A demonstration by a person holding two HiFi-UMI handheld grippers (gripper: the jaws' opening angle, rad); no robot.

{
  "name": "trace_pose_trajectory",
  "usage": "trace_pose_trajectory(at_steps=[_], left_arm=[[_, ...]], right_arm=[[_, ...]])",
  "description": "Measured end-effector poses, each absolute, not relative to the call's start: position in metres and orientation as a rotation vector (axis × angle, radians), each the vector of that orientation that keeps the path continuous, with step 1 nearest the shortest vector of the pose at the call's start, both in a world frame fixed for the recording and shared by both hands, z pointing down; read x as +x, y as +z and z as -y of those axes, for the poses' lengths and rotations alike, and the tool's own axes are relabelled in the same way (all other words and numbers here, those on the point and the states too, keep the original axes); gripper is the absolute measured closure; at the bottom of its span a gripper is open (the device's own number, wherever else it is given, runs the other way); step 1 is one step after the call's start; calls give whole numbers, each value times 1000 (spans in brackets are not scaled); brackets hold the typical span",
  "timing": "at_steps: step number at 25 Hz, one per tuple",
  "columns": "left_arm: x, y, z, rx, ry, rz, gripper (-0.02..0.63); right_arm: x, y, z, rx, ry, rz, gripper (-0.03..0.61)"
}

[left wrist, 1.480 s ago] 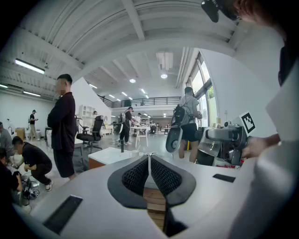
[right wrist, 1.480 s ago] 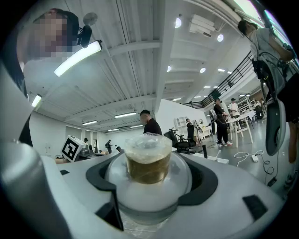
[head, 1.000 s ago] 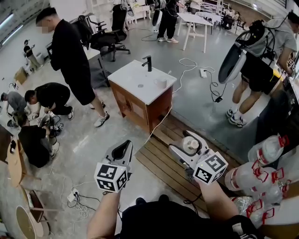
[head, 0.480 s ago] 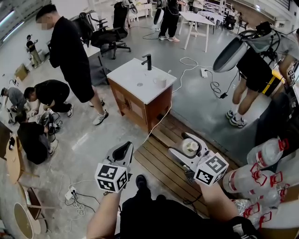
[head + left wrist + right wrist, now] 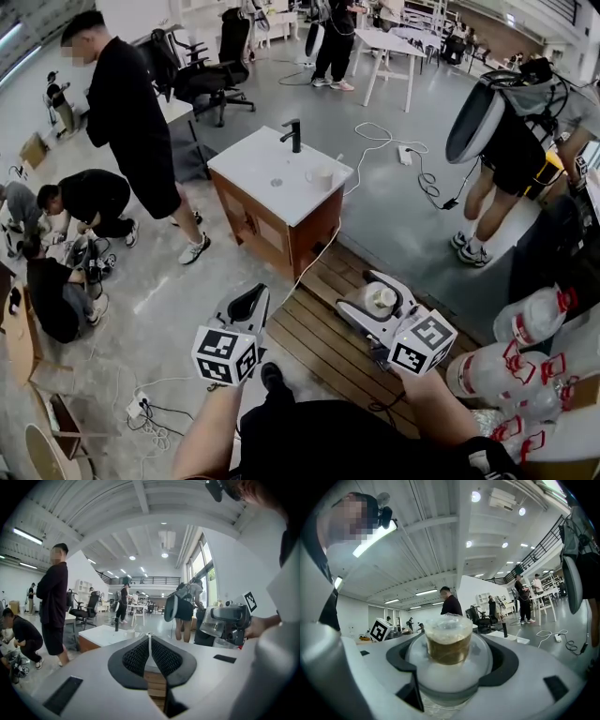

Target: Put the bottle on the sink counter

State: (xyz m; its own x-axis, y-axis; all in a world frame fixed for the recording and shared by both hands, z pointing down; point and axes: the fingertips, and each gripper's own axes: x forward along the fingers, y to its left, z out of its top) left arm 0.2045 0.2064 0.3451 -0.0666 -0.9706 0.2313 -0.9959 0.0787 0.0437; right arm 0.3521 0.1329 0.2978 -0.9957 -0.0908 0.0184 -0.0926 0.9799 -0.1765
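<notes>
R claw (image 5: 380,305) is clamped on the bottle (image 5: 382,297). In the right gripper view both jaws wrap its rounded shoulder, w/ neck and cap sticking out past the tips. So the bottle's long axis runs roughly along my jaws, cap end leading and tipped up, I'd say. L claw (image 5: 247,305) is pinched together w/ nothing in it, held low at my left.

Bottle is in the air over the wooden slat platform (image 5: 323,333), not on anything yet. The sink counter (image 5: 272,164) lies far from me and a bit left of the R claw, well apart from both claws. L is maybe slightly nearer, but R has the load.

Counter has a black faucet (image 5: 294,134) at its far edge and a small white cup (image 5: 322,177) near the right corner. The bare white top left of the cup looks the best landing spot. I need to carry fwd-left, then turn the bottle base-down.
</notes>
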Motion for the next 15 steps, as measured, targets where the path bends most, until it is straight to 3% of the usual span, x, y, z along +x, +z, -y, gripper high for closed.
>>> trace_pose_trajectory(at_steps=[15], left_arm=[[45,337,-159,2142,283,2065,592]], right_arm=[[172,287,-90,243,295,3108,225]])
